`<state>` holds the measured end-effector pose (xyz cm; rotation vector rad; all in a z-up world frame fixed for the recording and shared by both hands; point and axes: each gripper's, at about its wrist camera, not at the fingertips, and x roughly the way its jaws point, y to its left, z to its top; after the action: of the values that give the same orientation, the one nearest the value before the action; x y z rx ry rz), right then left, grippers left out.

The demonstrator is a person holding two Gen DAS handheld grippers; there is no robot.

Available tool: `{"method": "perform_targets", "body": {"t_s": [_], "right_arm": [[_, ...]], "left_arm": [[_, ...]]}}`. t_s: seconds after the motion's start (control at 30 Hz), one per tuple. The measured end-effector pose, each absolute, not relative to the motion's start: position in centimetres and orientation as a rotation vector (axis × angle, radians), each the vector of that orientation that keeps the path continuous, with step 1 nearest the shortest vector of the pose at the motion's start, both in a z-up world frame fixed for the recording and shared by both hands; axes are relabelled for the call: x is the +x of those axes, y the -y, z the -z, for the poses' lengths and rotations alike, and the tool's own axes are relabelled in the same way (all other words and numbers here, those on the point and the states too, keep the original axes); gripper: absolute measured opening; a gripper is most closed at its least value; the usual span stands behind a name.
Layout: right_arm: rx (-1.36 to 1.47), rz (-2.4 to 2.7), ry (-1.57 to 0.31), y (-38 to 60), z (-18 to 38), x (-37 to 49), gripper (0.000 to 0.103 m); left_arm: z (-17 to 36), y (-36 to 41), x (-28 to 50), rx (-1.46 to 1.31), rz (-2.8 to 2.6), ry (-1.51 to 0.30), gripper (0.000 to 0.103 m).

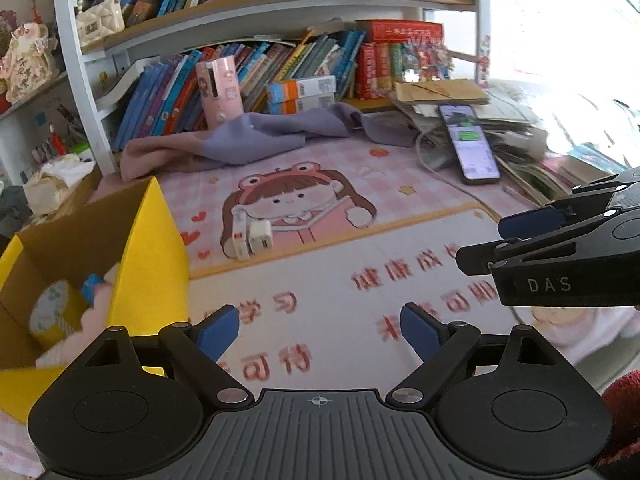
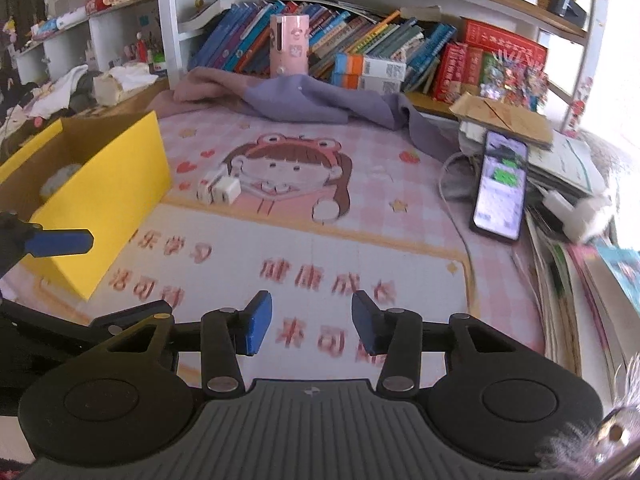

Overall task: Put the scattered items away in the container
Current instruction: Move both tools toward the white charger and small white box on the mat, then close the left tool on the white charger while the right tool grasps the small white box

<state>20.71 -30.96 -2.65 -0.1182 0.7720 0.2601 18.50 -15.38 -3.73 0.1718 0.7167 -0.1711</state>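
A yellow cardboard box [image 1: 154,264] stands open on the left of the desk mat; it holds a tape roll [image 1: 50,308], a blue item and a pink soft item. It also shows in the right wrist view [image 2: 104,208]. Two white charger plugs [image 1: 252,240] lie together on the mat's cartoon girl, also in the right wrist view [image 2: 220,191]. My left gripper [image 1: 320,330] is open and empty, low over the mat beside the box. My right gripper [image 2: 312,326] is open and empty over the mat's front; it shows from the side in the left wrist view [image 1: 508,240].
A purple cloth [image 2: 304,100] lies at the back by a pink cylinder [image 2: 289,46] and a bookshelf. A lit phone [image 2: 500,184] with a white cable leans on a paper stack [image 2: 560,168] at the right. A tissue pack [image 1: 52,188] sits behind the box.
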Motion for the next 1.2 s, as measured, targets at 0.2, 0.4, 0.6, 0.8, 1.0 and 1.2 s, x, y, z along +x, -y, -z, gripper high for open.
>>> {"method": "perform_targets", "body": {"t_s": [0.2, 0.4, 0.6, 0.8, 1.0, 1.2], "right_arm": [[-0.113, -0.322, -0.775, 31.1, 2.7, 25.1, 0.043], [-0.082, -0.386, -0.795, 31.1, 3.4, 29.1, 0.043], [-0.042, -0.418, -0.807, 31.1, 4.0, 32.1, 0.043], [-0.020, -0.431, -0.802, 31.3, 4.3, 34.1, 0.043], [-0.003, -0.450, -0.801, 31.4, 4.6, 35.6, 0.043], [-0.006, -0.489, -0.852, 30.9, 5.9, 36.5, 0.043]], "left_arm": [[3.6, 15.6, 21.6, 0.173, 0.110, -0.735, 0.086], [3.5, 16.0, 24.0, 0.197, 0.062, -0.761, 0.084], [3.5, 16.0, 26.0, 0.213, 0.023, -0.773, 0.083], [3.4, 15.8, 28.1, 0.216, -0.013, -0.775, 0.078], [3.3, 15.2, 30.6, 0.202, -0.054, -0.781, 0.067], [4.0, 14.4, 33.4, 0.174, -0.106, -0.815, 0.064]]}}
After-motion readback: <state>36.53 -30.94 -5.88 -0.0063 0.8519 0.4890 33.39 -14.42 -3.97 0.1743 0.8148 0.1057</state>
